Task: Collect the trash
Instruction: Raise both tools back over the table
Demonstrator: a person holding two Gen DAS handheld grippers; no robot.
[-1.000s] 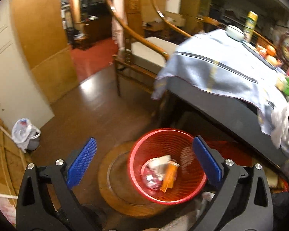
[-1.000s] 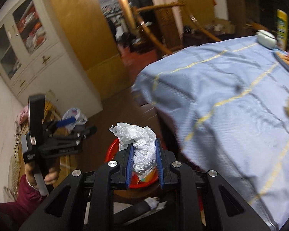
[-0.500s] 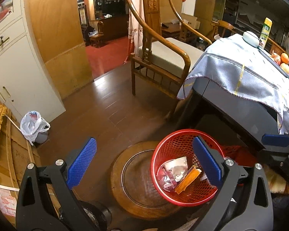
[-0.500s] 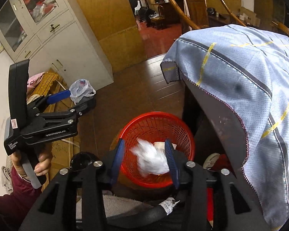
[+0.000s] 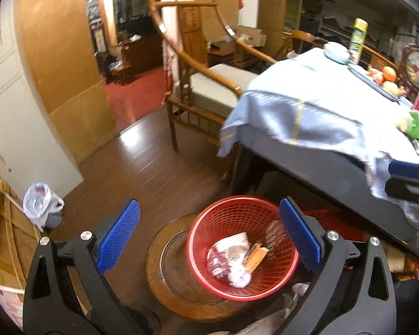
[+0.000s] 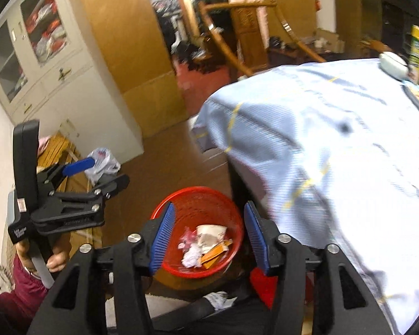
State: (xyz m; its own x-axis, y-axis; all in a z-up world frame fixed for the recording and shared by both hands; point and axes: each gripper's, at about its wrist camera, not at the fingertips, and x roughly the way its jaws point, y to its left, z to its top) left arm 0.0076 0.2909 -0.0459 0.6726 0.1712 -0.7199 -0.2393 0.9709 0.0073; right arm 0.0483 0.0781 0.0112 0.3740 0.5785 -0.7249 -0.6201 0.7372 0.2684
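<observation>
Now the white wad lies in the red bin, no longer pinched in the right gripper, whose jaws are spread w/ nothing btwn; so that piece counts as collected. Left gripper jaws also spread, empty. Wad is crumpled, no clear long axis; bin stands upright, mouth up, on a stool by the tabletop corner

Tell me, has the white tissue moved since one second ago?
Yes. It went down from the right gripper, now open, into the red basket, where the tissue lies among other trash.
</observation>
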